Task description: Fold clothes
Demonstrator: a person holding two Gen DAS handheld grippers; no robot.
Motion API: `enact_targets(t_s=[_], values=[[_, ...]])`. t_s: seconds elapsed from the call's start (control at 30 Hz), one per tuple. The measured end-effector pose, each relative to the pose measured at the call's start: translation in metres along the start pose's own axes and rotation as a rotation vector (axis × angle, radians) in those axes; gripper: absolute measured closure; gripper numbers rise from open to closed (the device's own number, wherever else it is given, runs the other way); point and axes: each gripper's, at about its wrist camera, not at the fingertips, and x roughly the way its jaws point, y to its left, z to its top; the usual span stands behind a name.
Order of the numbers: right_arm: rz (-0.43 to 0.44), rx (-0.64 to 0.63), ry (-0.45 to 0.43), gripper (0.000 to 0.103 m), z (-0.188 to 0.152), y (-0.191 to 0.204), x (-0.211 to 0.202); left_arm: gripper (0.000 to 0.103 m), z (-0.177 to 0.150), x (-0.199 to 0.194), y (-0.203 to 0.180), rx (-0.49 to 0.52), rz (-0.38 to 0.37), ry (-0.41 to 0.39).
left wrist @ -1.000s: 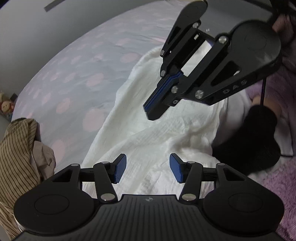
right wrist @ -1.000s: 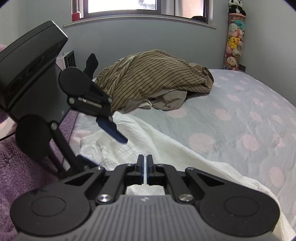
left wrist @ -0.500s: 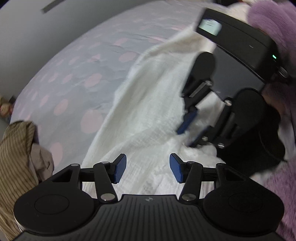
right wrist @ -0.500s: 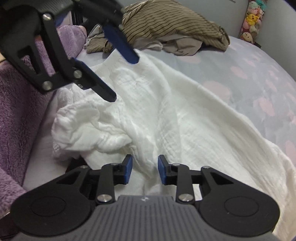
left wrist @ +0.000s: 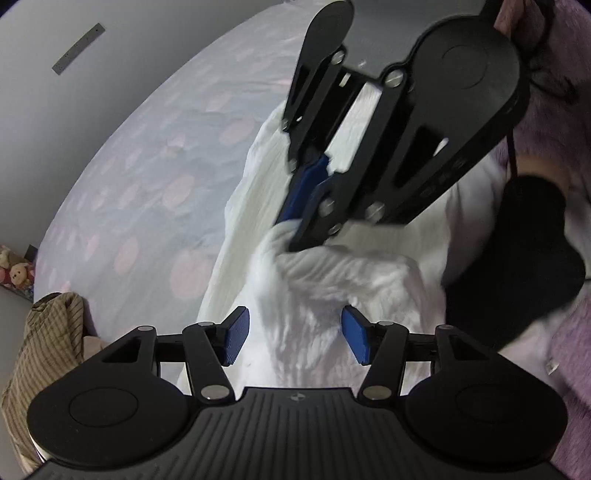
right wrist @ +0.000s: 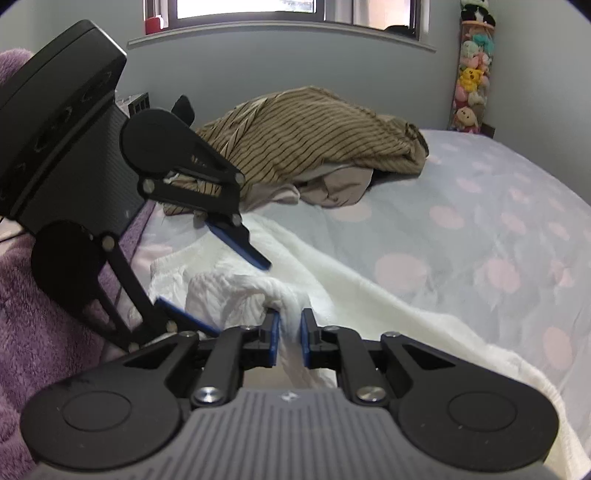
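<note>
White cloth lies bunched on dotted bed. Right gripper closing, pinching cloth fold to lift edge. Left gripper opening, spread wide over cloth, nothing pinched, ready to grab.

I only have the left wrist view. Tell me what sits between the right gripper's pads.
Observer: The right gripper is closing its jaws on a bunched fold of the white garment, which fills the gap between them.
Operator: Report what is behind the striped pile.
Observer: Behind the striped garment, a window sits in the grey wall.
Operator: Name anything on its sill.
Observer: A small red object stands at the sill's left end.
</note>
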Motion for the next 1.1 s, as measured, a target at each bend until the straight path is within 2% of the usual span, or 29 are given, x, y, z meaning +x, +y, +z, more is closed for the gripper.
enact_targets(t_s=[0.03,0.13,0.17,0.23,0.27,0.33,0.47,0.5,0.57,0.73,0.83,0.93,1.03,1.1], values=[[0.001,0.021,-0.006,0.089,0.003,-0.001,0.002,0.049,0.002,0.003,-0.003,0.006,0.017,0.016],[0.036,0.104,-0.032,0.089,0.007,-0.008,-0.004,0.052,0.004,0.019,-0.008,-0.015,0.136,0.083],[0.047,0.127,-0.040,0.089,0.007,-0.010,-0.006,0.065,0.003,0.020,-0.006,-0.053,0.140,0.080],[0.048,0.156,-0.047,0.089,0.006,-0.013,-0.012,0.083,0.001,0.020,0.002,-0.149,0.120,0.066],[0.042,0.161,-0.046,0.089,0.005,-0.013,-0.013,0.088,0.001,0.019,0.005,-0.184,0.128,0.058],[0.027,0.176,-0.042,0.086,0.000,-0.014,-0.018,0.092,0.000,0.014,0.011,-0.224,0.170,0.046],[-0.016,0.221,-0.048,0.067,-0.017,-0.014,-0.035,0.094,0.002,0.010,0.026,-0.266,0.222,0.047],[-0.034,0.228,-0.049,0.067,-0.024,-0.014,-0.042,0.094,0.003,0.008,0.030,-0.273,0.231,0.046],[-0.111,0.227,-0.027,0.067,-0.040,-0.015,-0.059,0.094,0.004,0.006,0.038,-0.288,0.250,0.043],[-0.452,0.240,0.113,0.067,-0.099,-0.040,-0.116,0.095,0.004,0.005,0.053,-0.329,0.282,0.027],[-0.631,0.321,0.165,0.055,-0.131,-0.064,-0.160,0.095,0.004,0.005,0.058,-0.344,0.293,0.021],[-0.800,0.411,0.205,0.050,-0.161,-0.087,-0.203,0.095,0.004,0.002,0.061,-0.361,0.307,0.019],[-0.853,0.510,0.227,0.048,-0.185,-0.101,-0.230,0.095,0.005,-0.004,0.063,-0.385,0.322,0.014],[-0.823,0.557,0.244,0.054,-0.198,-0.106,-0.236,0.095,0.007,-0.006,0.067,-0.404,0.328,0.007]])
